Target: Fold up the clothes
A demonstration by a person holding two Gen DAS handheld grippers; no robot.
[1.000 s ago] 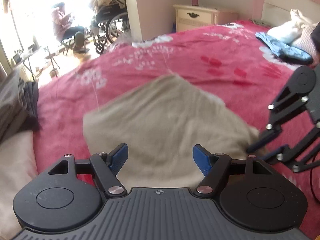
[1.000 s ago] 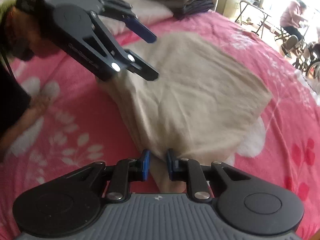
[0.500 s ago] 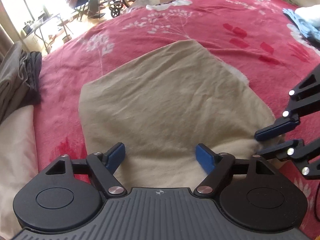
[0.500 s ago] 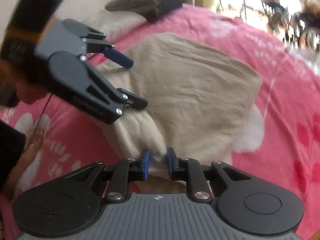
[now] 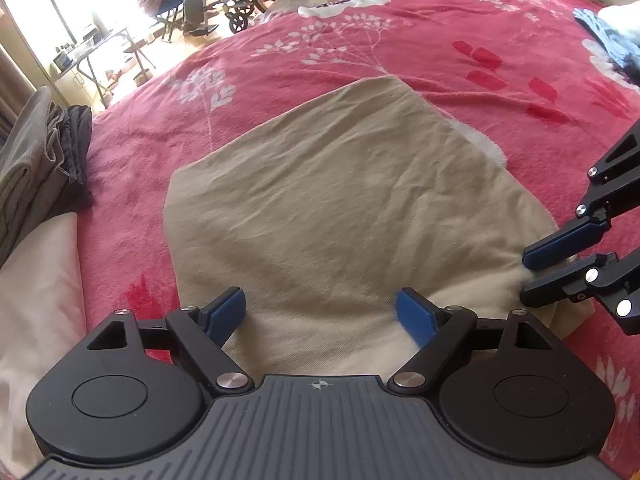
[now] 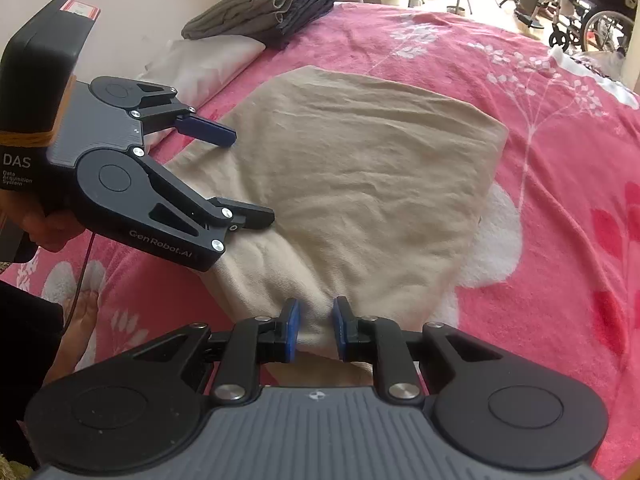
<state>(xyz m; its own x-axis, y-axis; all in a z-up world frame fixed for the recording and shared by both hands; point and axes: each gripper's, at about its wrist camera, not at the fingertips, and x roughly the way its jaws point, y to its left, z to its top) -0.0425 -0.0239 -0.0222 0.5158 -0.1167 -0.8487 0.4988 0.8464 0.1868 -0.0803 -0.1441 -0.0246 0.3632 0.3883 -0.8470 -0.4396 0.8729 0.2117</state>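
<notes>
left gripper (image 5: 320, 314) jaws opening over beige garment (image 5: 340, 200); right gripper (image 6: 314, 330) pinching its edge, corner hidden.

two close wrist views, shared bed (image 5: 440, 40)

Daylight pours in from the far window (image 5: 60, 8), blown out to white there, and the room is bright all over. Both fisheye views bend the bedspread (image 5: 460, 52) into a dome and darken at the corners. The frames are sharp; soft shadows lie along the wrinkles of the beige cloth (image 6: 360, 168).
</notes>
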